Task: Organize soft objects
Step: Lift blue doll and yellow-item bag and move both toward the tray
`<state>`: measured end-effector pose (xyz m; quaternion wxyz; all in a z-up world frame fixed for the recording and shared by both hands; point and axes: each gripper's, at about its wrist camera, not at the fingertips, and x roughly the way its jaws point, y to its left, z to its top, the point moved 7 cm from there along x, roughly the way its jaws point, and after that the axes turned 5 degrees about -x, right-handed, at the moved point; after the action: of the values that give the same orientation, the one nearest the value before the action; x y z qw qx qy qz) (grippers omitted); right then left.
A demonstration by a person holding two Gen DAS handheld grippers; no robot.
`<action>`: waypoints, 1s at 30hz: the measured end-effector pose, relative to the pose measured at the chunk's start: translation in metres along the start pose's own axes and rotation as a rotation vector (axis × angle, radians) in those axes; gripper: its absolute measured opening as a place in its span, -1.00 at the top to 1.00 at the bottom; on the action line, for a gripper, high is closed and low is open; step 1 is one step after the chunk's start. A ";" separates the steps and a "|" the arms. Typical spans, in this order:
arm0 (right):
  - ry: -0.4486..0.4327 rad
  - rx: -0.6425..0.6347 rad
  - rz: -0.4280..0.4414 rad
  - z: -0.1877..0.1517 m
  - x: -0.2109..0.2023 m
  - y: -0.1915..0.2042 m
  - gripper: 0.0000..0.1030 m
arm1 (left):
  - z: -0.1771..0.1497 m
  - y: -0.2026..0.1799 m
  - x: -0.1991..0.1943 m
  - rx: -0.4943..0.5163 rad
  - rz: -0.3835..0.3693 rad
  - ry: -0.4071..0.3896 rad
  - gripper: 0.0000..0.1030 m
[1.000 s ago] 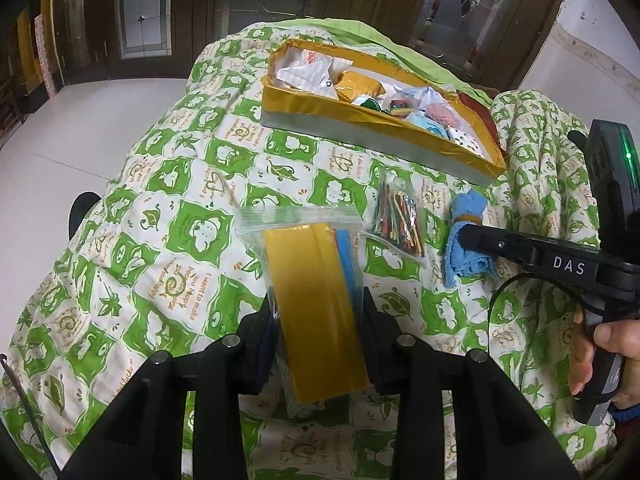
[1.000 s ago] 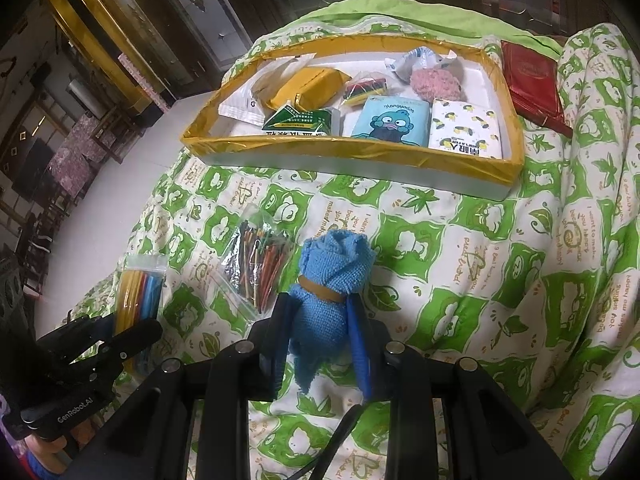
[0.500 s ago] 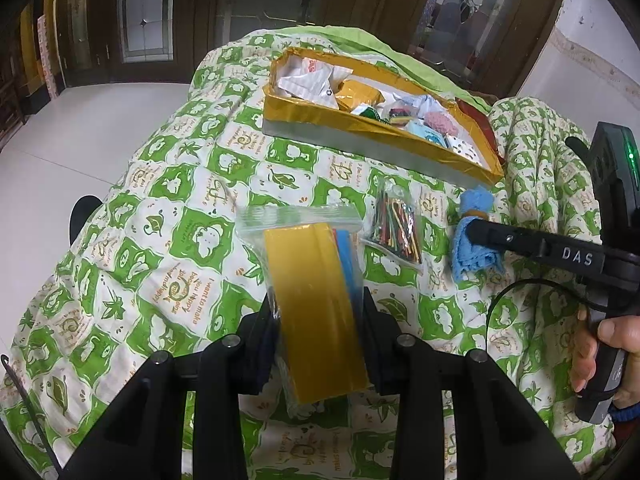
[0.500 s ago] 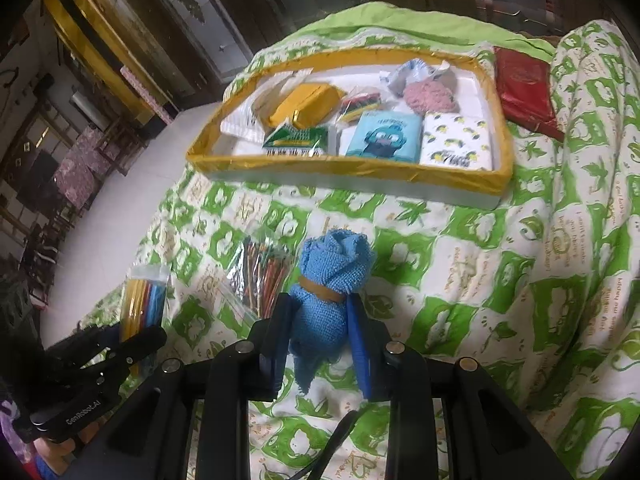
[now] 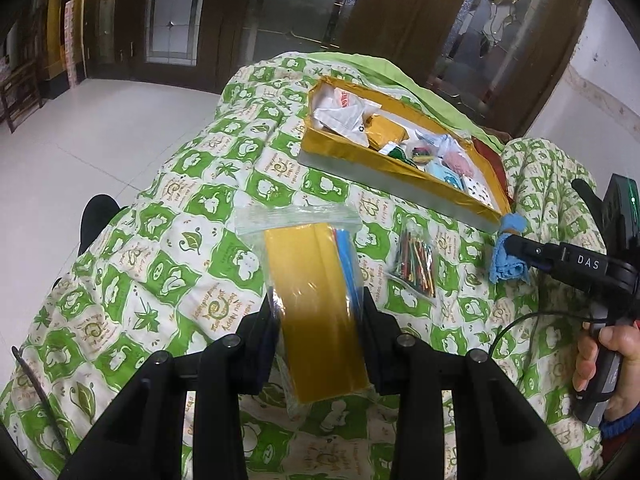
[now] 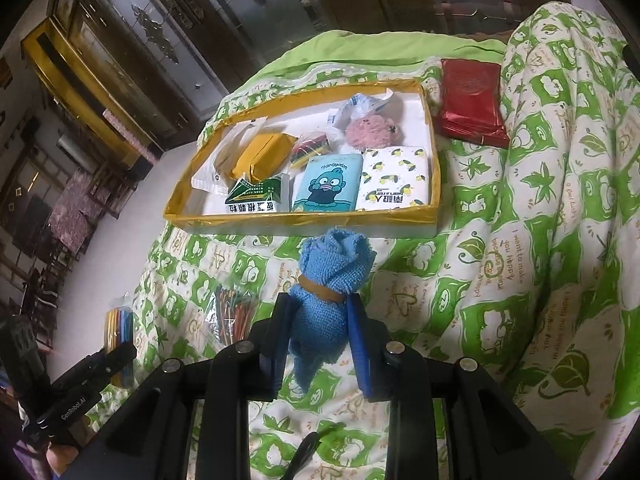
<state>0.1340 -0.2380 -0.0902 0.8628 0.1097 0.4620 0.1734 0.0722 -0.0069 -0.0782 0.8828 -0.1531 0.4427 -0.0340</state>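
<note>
Bag [image 5: 316, 300] of yellow and blue sheets is clamped in my left gripper [image 5: 320, 320]; the blue cloth [image 6: 328, 292] is pinched in my right gripper [image 6: 318, 320], above the quilt [image 6: 500, 280]. The tray [image 6: 300, 219] sits at twelve o'clock; I'd carry each over its rim before letting go, cloth into the bare far-left corner.

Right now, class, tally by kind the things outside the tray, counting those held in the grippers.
Zip bags: 2, one of yellow sheets in the left gripper, one of sticks on the quilt
Blue cloth: 1, in the right gripper
Red pack: 1
Total: 4
</note>
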 end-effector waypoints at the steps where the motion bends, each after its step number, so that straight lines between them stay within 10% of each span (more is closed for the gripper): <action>1: -0.001 -0.002 0.000 0.000 0.000 0.001 0.42 | 0.000 0.000 0.000 0.003 0.000 0.000 0.31; 30: 0.047 -0.174 0.049 -0.013 0.017 0.055 0.42 | 0.024 -0.040 0.016 0.087 -0.026 0.002 0.31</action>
<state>0.1212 -0.1803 -0.0905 0.8536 0.0413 0.4625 0.2363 0.1044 -0.0420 -0.0653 0.8877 -0.1205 0.4397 -0.0650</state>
